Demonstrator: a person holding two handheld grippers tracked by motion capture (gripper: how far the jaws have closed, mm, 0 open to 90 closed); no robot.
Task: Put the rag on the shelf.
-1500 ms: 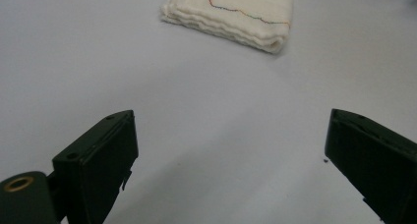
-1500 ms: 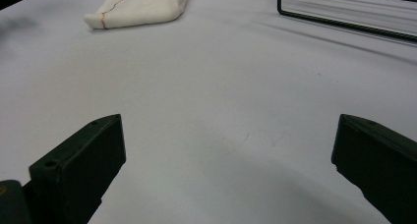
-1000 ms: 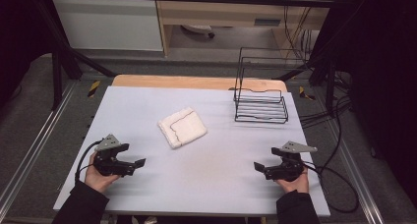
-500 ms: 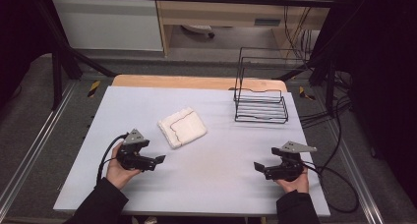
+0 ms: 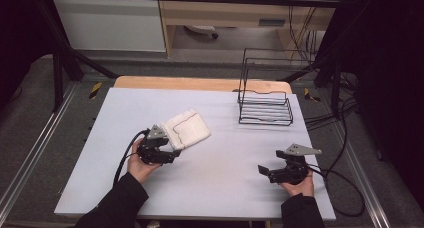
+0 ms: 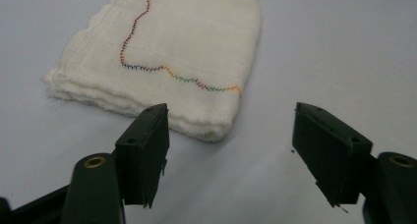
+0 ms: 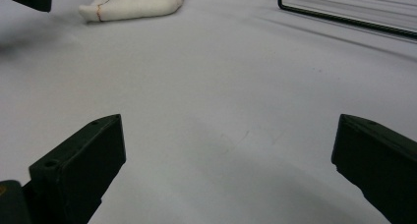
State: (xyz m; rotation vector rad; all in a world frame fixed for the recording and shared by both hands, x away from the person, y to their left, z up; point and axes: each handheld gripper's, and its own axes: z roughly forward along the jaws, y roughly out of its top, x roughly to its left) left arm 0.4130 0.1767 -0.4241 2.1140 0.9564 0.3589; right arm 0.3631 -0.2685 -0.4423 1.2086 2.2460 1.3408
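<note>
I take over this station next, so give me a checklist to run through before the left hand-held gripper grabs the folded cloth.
1. Left hand-held gripper open: ok.
2. Folded cloth lying flat on the table: ok.
3. Cloth corner between the jaws: not ok, it lies just ahead of them.
4. Right hand-held gripper apart from the cloth: ok.
5. Wire rack clear of the approach: ok.
6. All cloth layers will be caught: cannot tell.

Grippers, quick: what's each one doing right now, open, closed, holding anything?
Left gripper: open, holding nothing, jaws just short of the folded white cloth.
Right gripper: open, holding nothing, over bare table.
</note>
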